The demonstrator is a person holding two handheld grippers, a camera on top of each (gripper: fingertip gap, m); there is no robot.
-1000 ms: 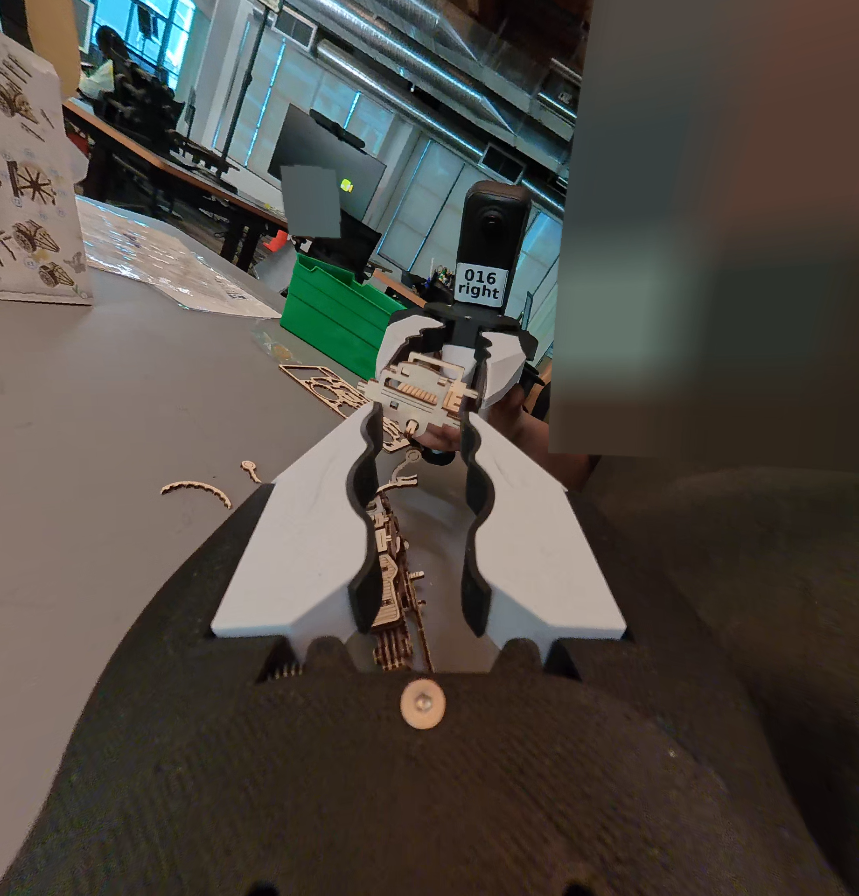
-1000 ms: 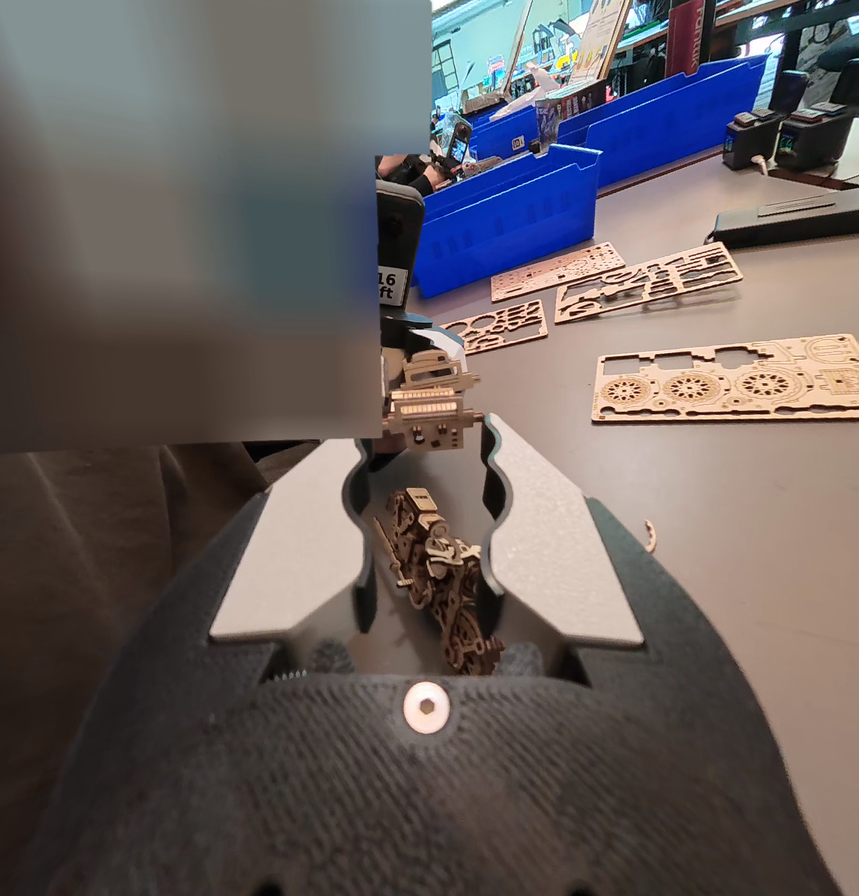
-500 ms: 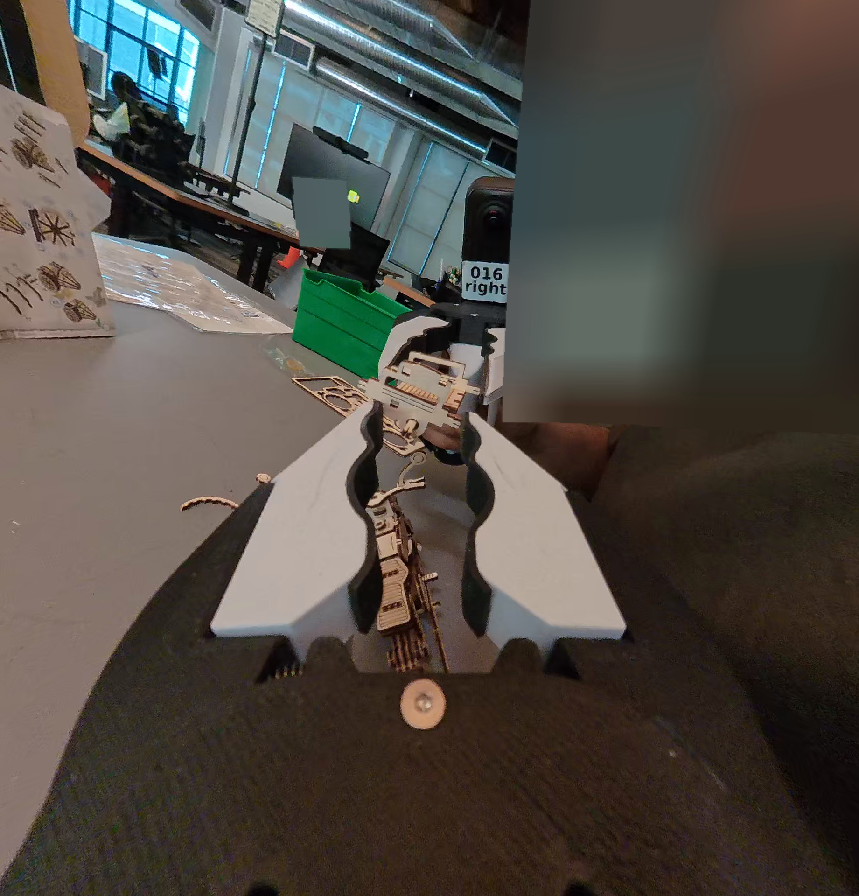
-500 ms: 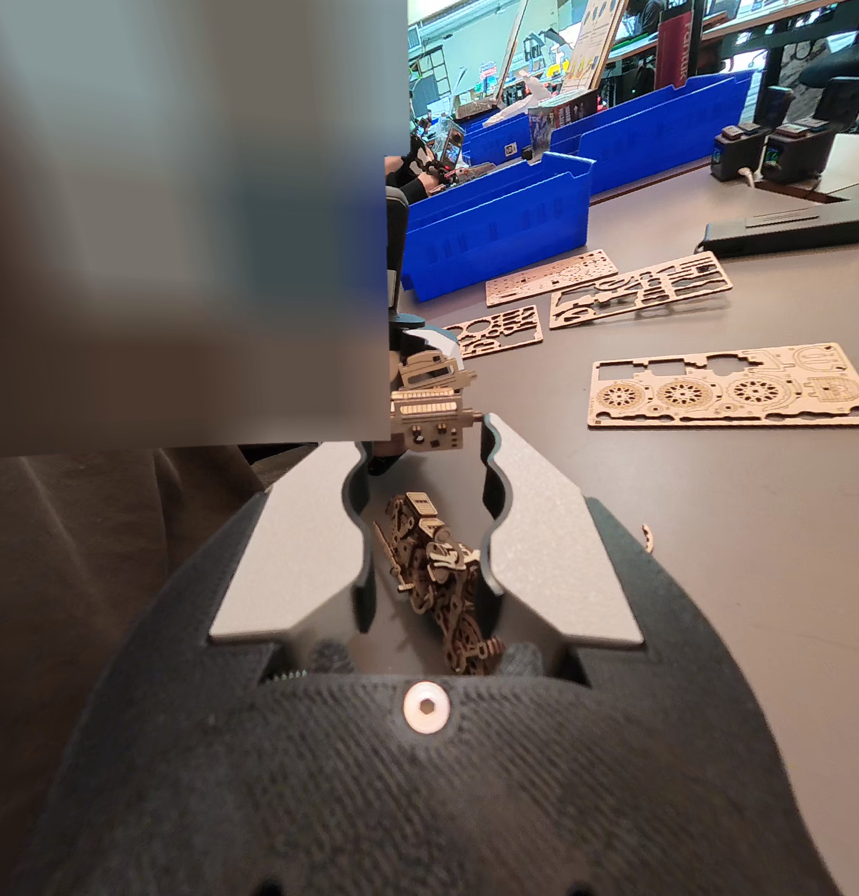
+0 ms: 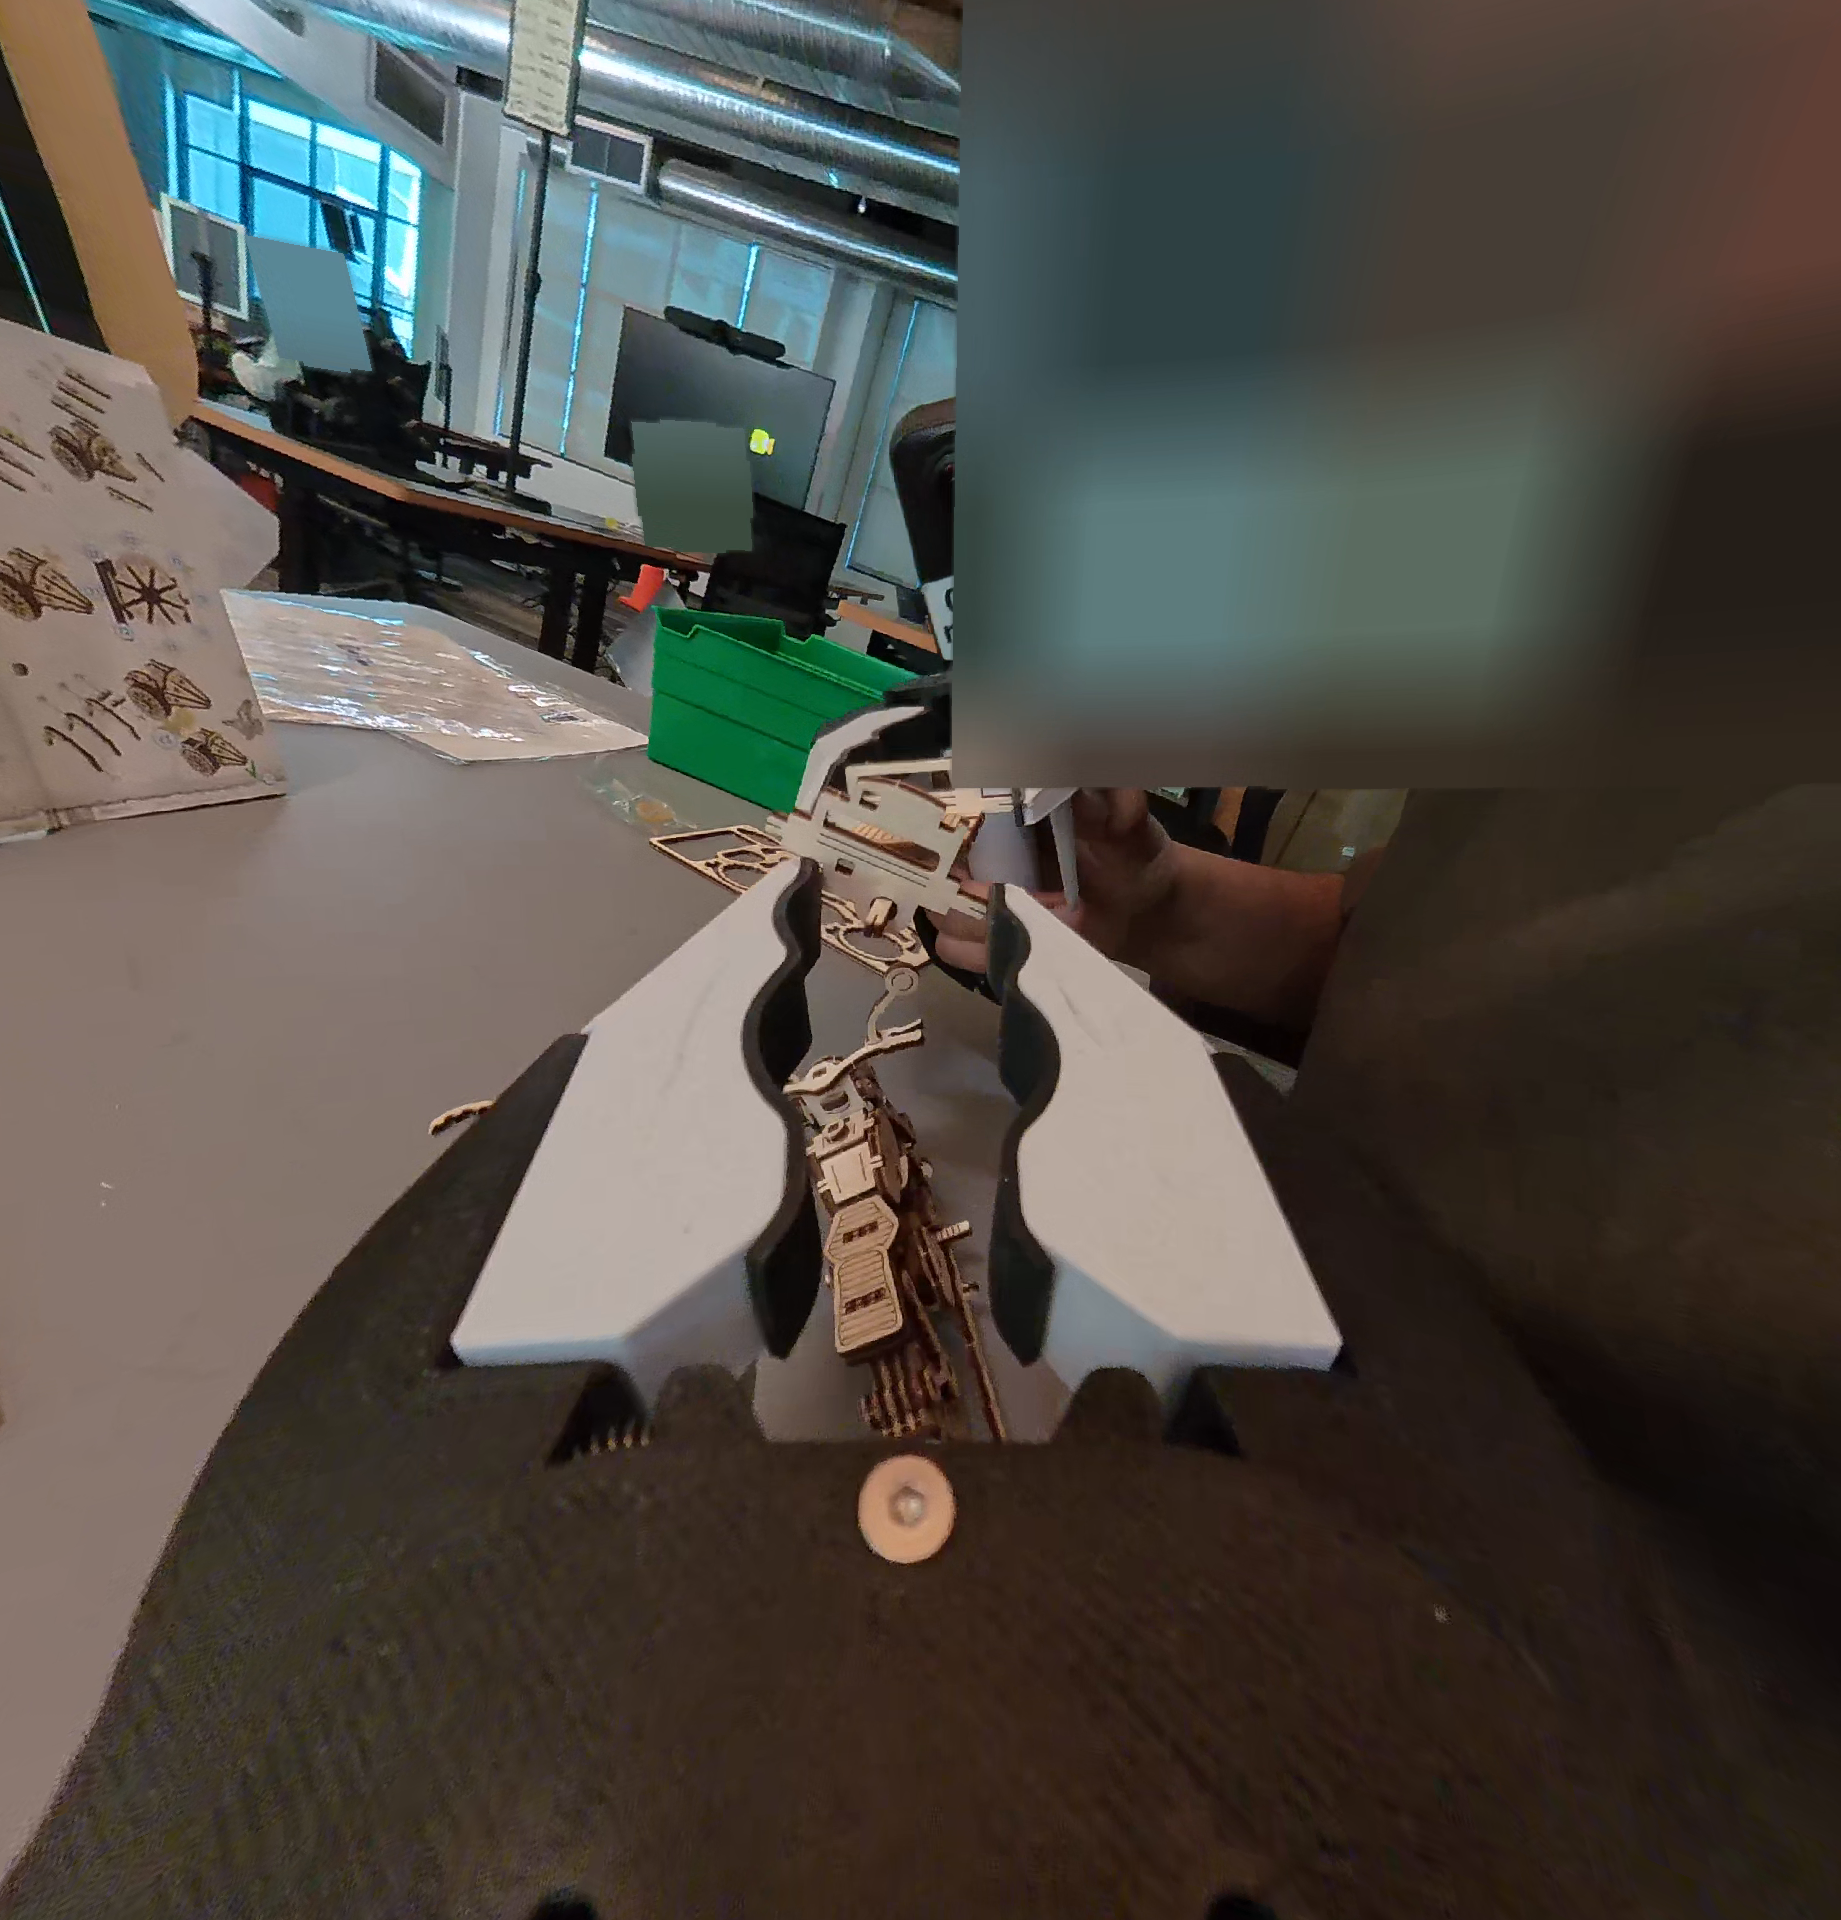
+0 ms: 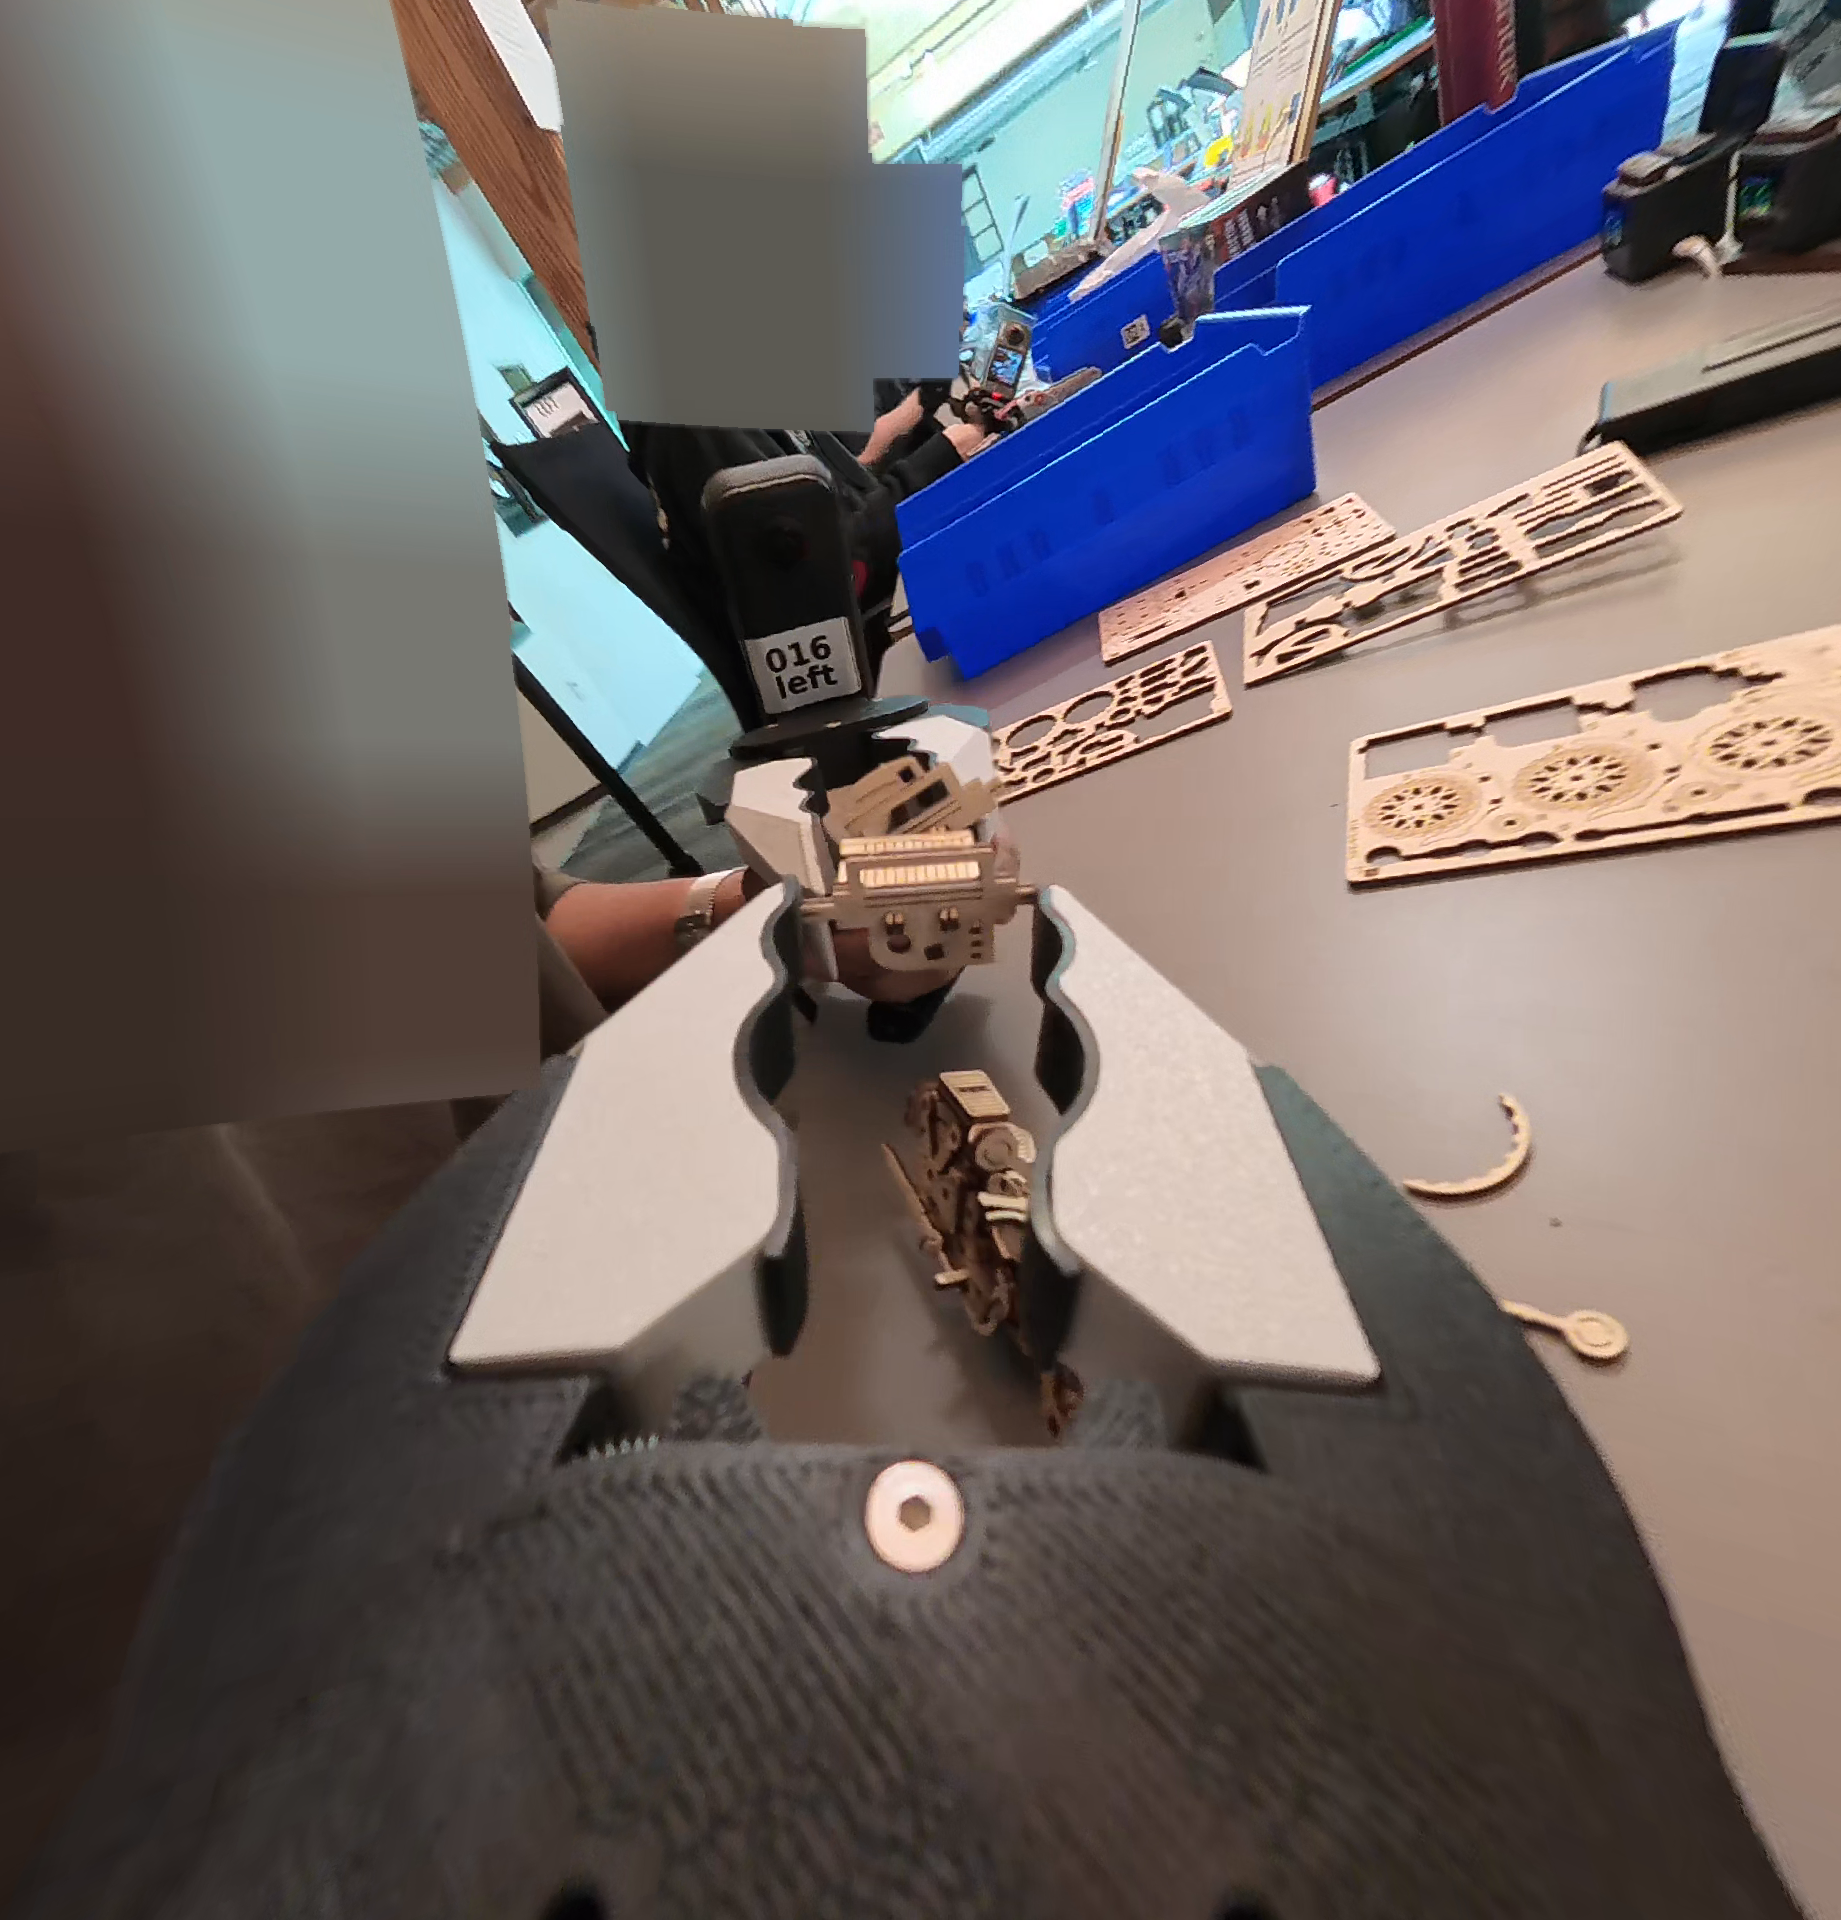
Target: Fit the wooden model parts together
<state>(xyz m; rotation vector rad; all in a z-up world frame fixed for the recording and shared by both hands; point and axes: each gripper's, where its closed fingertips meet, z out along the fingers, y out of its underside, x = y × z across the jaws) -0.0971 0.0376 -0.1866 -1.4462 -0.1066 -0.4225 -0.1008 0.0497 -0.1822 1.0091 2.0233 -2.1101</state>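
Both claws are clamped tip to tip on one small wooden assembly (image 6: pixel 911 909), held in the air above the grey table (image 5: pixel 272 987). Left gripper (image 5: pixel 900 894) pinches its ends from one side, right gripper (image 6: pixel 911 914) from the other. Beneath them a darker, part-built wooden model (image 5: pixel 874 1226) lies on the table, with punched-out part sheets (image 6: pixel 1622 769) nearby.

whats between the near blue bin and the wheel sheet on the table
Three other wood sheets lie flat there on the table, between the bin and the wheel sheet. The right wrist view shows it.
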